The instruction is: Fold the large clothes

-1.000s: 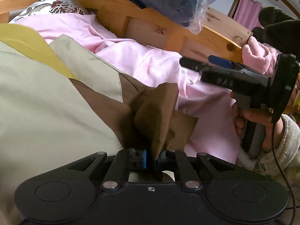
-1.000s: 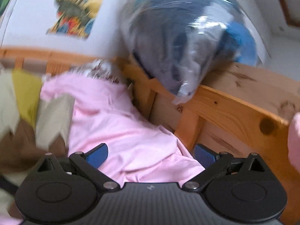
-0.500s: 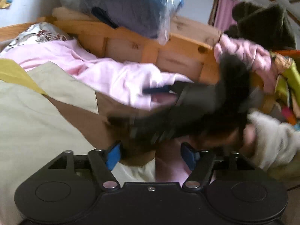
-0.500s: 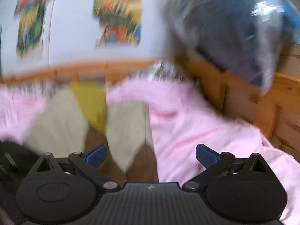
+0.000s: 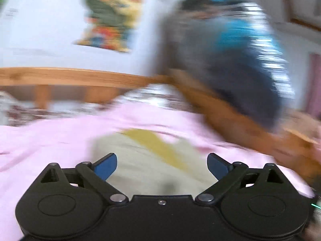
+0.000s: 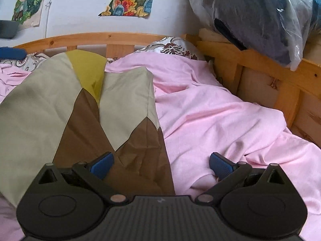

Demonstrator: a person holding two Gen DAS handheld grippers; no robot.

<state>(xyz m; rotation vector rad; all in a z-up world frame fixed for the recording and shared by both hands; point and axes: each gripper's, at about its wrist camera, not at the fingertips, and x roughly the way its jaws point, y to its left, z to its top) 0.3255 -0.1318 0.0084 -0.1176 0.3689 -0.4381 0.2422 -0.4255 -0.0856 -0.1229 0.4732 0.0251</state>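
Lying across the pink-sheeted bed (image 6: 220, 120), the beige-and-brown garment (image 6: 60, 110) is free; left hand-held gripper (image 5: 162, 163) just opened, empty; right hand-held gripper (image 6: 161, 163) gapes wide.

The left gripper (image 5: 162, 163) has just been opening; its blue pads (image 5: 105, 165) now stand wide apart with nothing pinched between them, and its view is smeared by motion. The right gripper (image 6: 161, 163) is sharp, tilted slightly downward, its pads (image 6: 219, 165) also spread wide and gripping nothing.
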